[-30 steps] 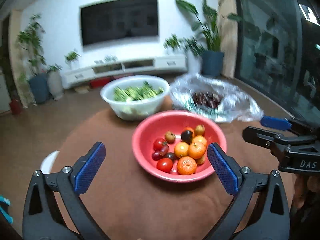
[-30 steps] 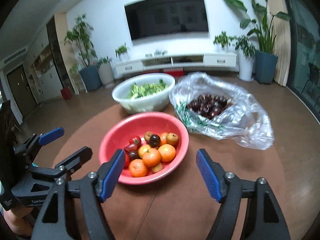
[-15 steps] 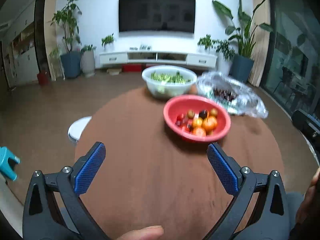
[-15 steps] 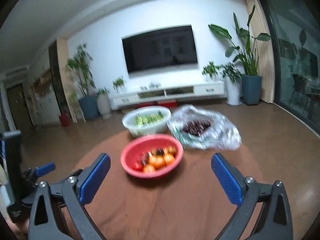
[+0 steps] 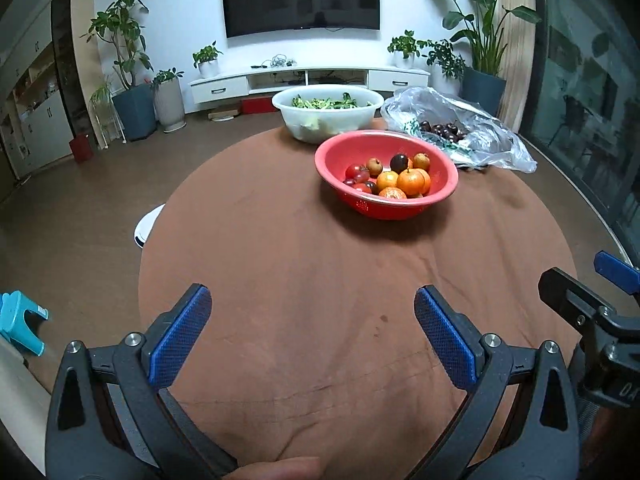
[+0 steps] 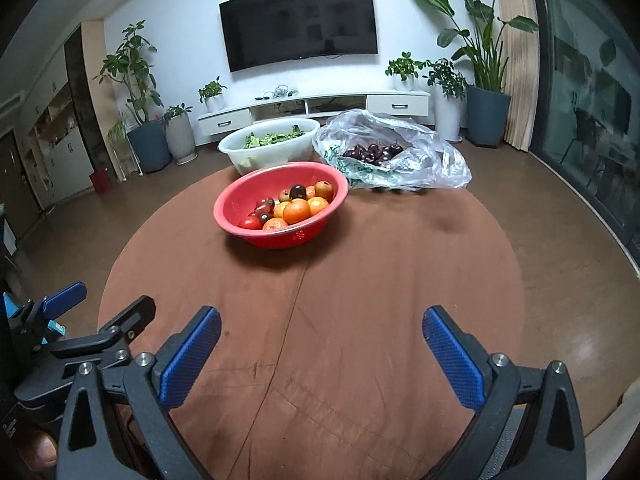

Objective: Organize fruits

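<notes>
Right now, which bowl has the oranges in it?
The red bowl, nearer the front of the table. The white bowl behind it holds only green vegetables.

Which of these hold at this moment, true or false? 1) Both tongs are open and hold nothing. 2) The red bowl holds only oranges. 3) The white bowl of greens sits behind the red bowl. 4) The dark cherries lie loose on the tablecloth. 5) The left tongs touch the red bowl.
1) True: the left tongs and the right tongs stand wide with nothing between them.
2) False: the red bowl holds oranges, red tomatoes and dark fruits.
3) True: the white bowl stands just behind it.
4) False: the cherries lie in a clear plastic bag.
5) False: they hang over bare tablecloth, well short of the bowl.
</notes>
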A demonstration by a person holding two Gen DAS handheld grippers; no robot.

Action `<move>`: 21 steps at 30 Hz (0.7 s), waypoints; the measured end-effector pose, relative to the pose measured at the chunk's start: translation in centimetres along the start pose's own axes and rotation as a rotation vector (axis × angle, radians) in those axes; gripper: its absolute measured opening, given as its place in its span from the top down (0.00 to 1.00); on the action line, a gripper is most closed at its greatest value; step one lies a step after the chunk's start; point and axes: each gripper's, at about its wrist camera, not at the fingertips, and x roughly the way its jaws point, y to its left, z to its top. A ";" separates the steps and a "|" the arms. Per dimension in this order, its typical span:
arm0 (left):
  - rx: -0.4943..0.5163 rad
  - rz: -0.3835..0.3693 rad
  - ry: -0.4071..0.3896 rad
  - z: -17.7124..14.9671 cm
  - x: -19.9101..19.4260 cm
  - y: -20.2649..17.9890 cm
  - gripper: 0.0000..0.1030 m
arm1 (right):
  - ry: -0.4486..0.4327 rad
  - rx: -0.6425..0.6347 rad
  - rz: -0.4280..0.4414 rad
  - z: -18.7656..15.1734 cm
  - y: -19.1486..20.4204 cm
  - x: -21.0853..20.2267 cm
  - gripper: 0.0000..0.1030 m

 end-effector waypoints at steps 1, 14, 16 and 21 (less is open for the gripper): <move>-0.003 -0.002 0.006 0.0 0.3 0.1 0.00 | -0.001 -0.007 -0.003 0.0 0.2 0.0 0.00; -0.009 0.003 0.037 0.0 1.9 0.2 0.00 | 0.015 -0.026 -0.007 -0.3 0.9 0.5 0.00; -0.009 0.002 0.041 -0.1 2.1 0.1 0.00 | 0.017 -0.025 -0.009 -0.4 0.9 0.5 0.00; -0.007 0.003 0.044 -0.1 2.4 0.1 0.00 | 0.026 -0.022 -0.011 -0.5 0.8 0.8 0.00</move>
